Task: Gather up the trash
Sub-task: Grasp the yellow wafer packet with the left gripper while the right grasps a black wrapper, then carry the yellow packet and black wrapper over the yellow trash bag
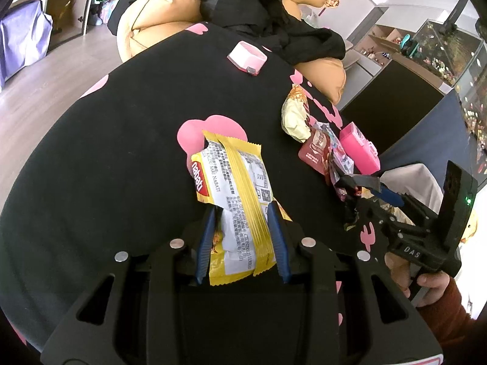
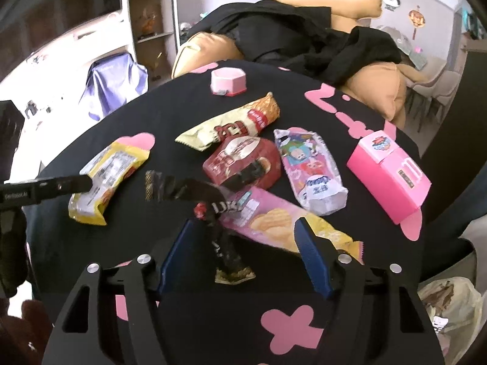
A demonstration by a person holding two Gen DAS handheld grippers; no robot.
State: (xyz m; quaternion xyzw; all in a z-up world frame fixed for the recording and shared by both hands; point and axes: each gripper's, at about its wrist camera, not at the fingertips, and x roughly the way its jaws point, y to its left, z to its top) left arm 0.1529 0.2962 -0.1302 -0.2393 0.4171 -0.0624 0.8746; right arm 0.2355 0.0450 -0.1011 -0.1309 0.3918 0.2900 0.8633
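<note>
My left gripper (image 1: 242, 210) is shut on a yellow Nabati wrapper (image 1: 234, 182), whose tail hangs back between the blue pads. The same wrapper (image 2: 103, 176) shows at the left of the right wrist view, with a left finger (image 2: 61, 186) on it. My right gripper (image 2: 242, 228) stands open low over the pile. A crumpled black wrapper (image 2: 219, 243) lies between its pads, touching neither. Under the right pad lies a pink chips wrapper (image 2: 268, 222). In the left wrist view the right gripper (image 1: 373, 187) reaches in from the right, a hand (image 1: 426, 283) holding it.
On the black cloth with pink shapes (image 2: 152, 115) lie a cream snack wrapper (image 2: 231, 121), a dark red wrapper (image 2: 243, 164), a white cartoon wrapper (image 2: 307, 170), a pink toy box (image 2: 389, 173) and a pink hexagonal box (image 2: 228, 82). A trash bag (image 2: 447, 304) hangs at the right edge. Orange cushions with black clothes (image 2: 304, 30) lie behind.
</note>
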